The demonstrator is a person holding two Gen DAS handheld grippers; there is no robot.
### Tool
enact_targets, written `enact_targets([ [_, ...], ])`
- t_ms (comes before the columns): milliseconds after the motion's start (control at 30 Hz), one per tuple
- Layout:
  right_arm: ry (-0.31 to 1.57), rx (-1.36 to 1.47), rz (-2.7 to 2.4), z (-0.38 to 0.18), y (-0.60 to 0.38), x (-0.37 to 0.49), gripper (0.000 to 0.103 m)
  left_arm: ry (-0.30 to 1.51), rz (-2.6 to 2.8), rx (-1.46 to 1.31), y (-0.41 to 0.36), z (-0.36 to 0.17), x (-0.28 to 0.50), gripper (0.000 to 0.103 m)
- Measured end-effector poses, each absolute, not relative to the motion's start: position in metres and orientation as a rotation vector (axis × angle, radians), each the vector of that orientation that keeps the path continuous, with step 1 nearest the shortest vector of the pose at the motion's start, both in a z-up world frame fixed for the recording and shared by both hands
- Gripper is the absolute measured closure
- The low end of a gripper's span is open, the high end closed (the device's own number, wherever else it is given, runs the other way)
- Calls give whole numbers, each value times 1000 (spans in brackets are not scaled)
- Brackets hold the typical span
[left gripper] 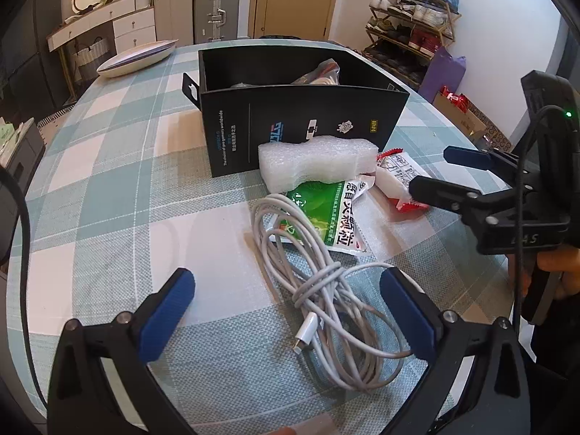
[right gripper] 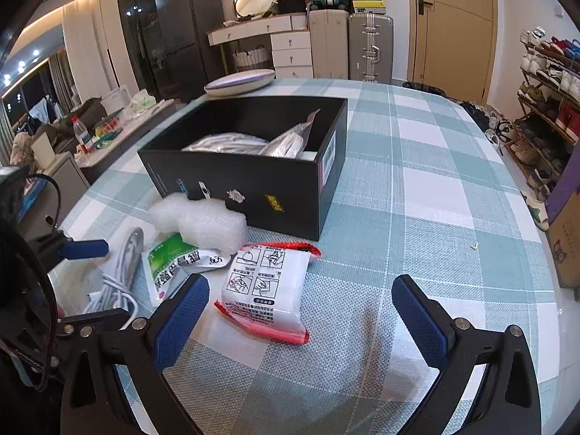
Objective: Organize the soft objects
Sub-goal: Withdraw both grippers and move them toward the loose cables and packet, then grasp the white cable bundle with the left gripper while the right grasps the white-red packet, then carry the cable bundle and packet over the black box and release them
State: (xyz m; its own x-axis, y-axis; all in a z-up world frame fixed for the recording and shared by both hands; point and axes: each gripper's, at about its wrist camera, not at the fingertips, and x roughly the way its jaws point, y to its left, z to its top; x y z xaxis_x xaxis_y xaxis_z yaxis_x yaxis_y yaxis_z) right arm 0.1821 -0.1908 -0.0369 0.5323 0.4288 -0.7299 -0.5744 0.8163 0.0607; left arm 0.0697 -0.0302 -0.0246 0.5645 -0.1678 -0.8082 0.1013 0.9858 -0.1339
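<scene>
Black cardboard box (right gripper: 253, 181) at frame centre already holds what look like two silvery plastic pouches (right gripper: 250, 143). Left outside: white foam block (left gripper: 315, 161), green sachet (left gripper: 326, 214), red-edged white packet (right gripper: 266, 288), coiled white cable (left gripper: 326, 290). Left gripper (left gripper: 286, 311) and right gripper (right gripper: 301, 319) both gape, holding nothing.

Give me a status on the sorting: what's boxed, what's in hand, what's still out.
Done: silver pouches lie in the black cardboard box. In hand: nothing; left gripper and right gripper are both open. Left on the checked tablecloth: white foam wrap, green sachet, red-and-white packet, white coiled cable.
</scene>
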Motion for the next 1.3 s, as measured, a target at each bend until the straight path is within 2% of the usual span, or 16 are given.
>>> enact_targets([
  [233,826,-219,609,-45,-181,182,2,965,-217,-48,-34,-23,66,17],
  [333,825,-230,616,-45,-179,180,7,965,-235,-42,-35,-24,64,22],
  [400,825,-237,618,-45,-177,179,13,971,-253,-51,-36,-24,64,35],
  [500,829,-249,627,-46,-175,178,21,966,-263,-51,-35,-24,63,50],
  [667,824,-264,652,-46,-171,174,36,952,-289,-45,-34,-21,61,66],
  [733,828,-269,658,-46,-171,174,43,944,-294,-42,-34,-20,59,67],
  [967,812,-280,670,-44,-173,171,51,911,-277,-43,-29,-12,58,70],
  [1100,798,-282,672,-41,-176,171,53,884,-261,-56,-21,-5,57,74],
  [1300,771,-274,667,-31,-184,169,55,849,-240,-64,-15,0,58,74],
])
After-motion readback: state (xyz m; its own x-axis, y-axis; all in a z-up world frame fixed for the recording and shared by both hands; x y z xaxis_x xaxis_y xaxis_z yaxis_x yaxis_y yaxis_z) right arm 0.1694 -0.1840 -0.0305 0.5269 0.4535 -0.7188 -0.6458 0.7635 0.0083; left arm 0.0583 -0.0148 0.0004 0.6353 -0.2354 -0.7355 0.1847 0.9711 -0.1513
